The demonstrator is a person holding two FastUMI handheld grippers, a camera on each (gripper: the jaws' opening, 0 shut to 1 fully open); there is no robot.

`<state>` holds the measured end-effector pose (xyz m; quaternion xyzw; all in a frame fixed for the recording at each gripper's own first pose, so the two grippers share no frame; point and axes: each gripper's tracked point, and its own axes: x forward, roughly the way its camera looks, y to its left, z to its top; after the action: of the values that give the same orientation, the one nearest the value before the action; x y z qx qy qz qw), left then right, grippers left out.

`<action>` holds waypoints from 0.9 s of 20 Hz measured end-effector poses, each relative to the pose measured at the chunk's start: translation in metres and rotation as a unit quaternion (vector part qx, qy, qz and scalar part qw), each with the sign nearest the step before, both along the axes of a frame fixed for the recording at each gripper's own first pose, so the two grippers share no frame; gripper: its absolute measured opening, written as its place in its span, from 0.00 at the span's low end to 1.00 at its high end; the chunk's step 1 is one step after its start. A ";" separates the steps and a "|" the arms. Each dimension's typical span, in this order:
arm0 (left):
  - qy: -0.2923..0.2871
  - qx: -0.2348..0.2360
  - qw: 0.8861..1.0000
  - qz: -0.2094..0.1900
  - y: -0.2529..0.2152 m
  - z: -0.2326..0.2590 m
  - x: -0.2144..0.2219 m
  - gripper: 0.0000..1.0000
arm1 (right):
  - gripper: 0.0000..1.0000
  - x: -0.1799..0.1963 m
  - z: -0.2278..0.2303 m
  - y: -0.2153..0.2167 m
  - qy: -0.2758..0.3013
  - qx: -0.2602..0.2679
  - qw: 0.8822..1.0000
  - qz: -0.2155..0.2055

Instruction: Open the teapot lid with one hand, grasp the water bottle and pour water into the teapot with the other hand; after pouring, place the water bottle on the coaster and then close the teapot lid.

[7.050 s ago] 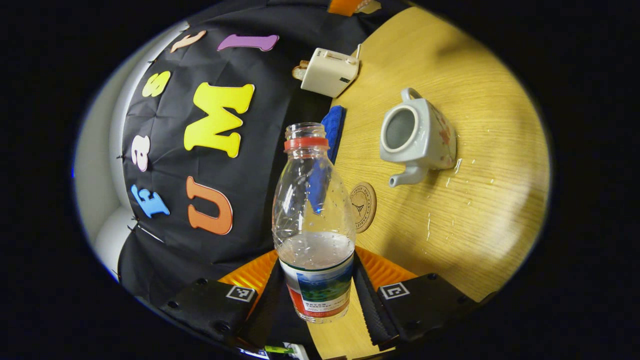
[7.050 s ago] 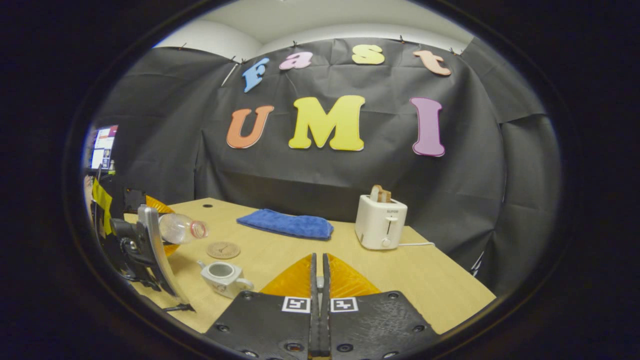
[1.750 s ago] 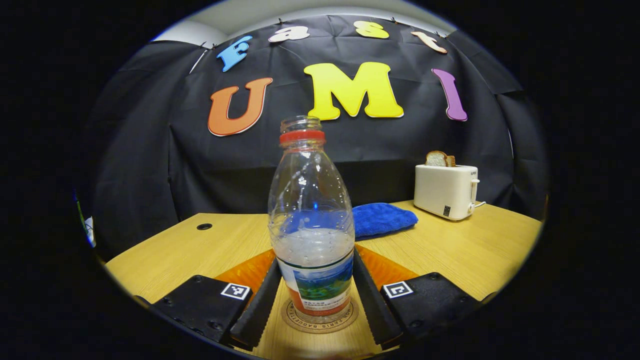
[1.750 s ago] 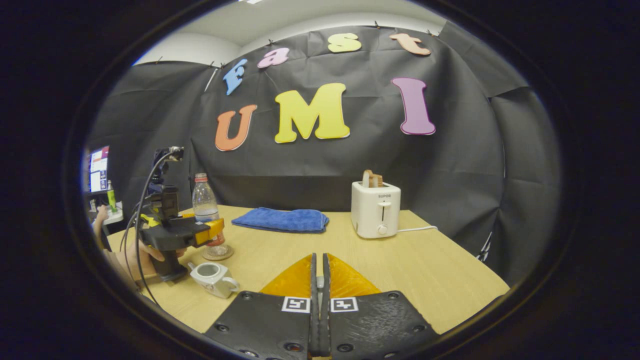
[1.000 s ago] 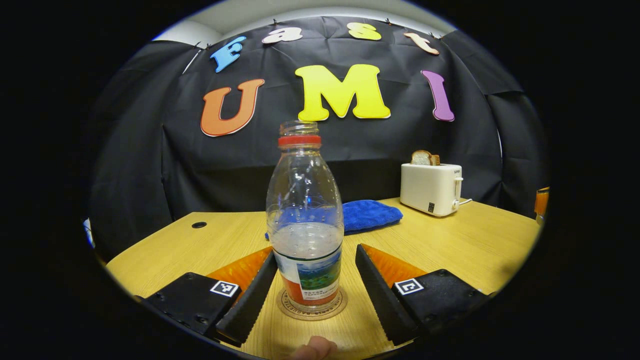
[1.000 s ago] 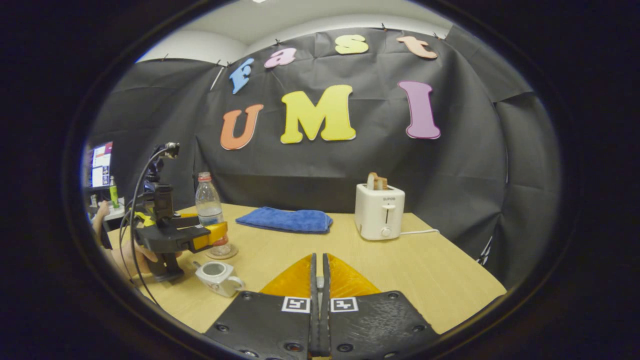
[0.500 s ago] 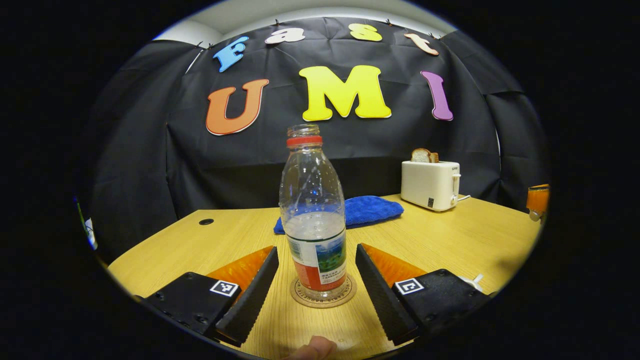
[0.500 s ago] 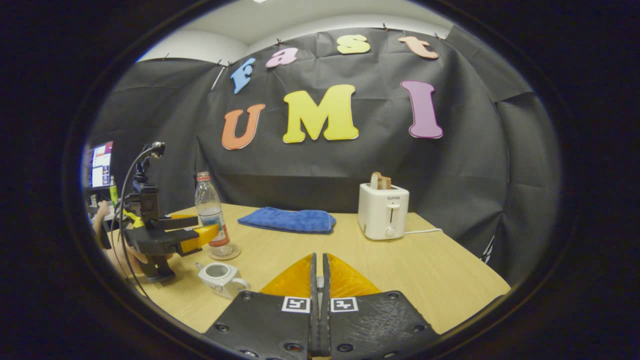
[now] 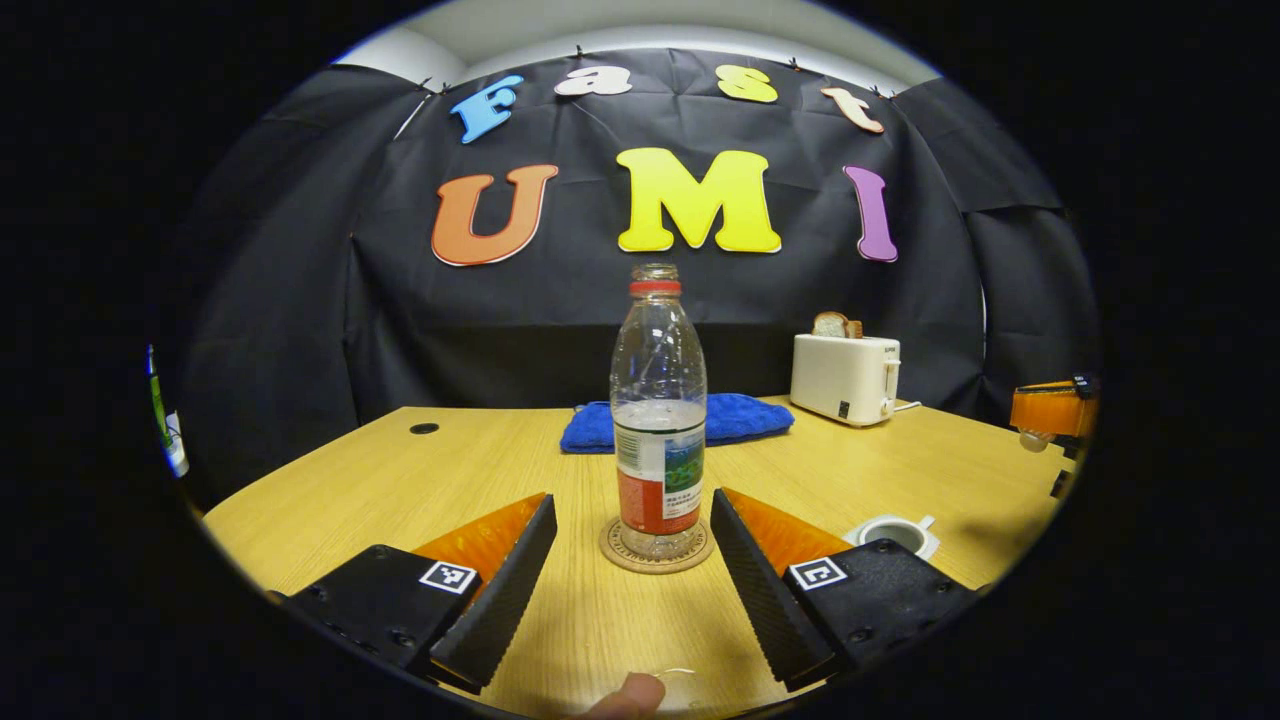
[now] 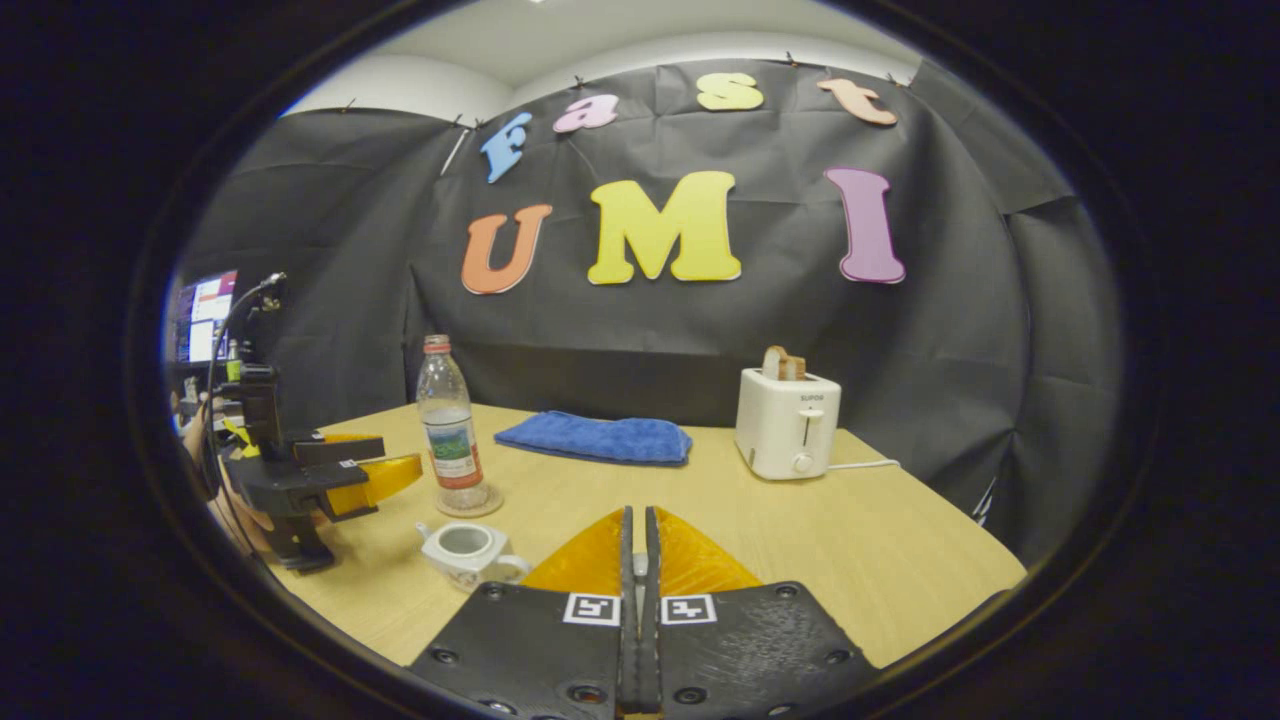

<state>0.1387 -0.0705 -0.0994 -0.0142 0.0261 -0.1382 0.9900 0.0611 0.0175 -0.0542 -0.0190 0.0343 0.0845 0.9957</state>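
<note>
Toaster (image 9: 845, 378), blue cloth (image 9: 735, 418), table (image 9: 400, 480)

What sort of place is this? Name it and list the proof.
Likely a staged recording booth, not a kitchen: black cloth wall, one wooden table with toaster and teapot, handheld gripper.

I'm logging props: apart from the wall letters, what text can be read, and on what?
"SUPOR": toaster front.
Water bottle label: too small to read.
Coaster rim lettering: blurred.
</note>
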 end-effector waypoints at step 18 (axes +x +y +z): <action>-0.007 0.015 0.999 0.048 0.049 0.063 -0.116 0.97 | 0.01 0.014 -0.021 0.106 0.048 0.040 0.993 0.097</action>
<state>0.0230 -0.0217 -0.0365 0.0007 0.0211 -0.0907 0.9957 0.0755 0.1239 -0.0755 0.0216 0.0766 0.1831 0.9799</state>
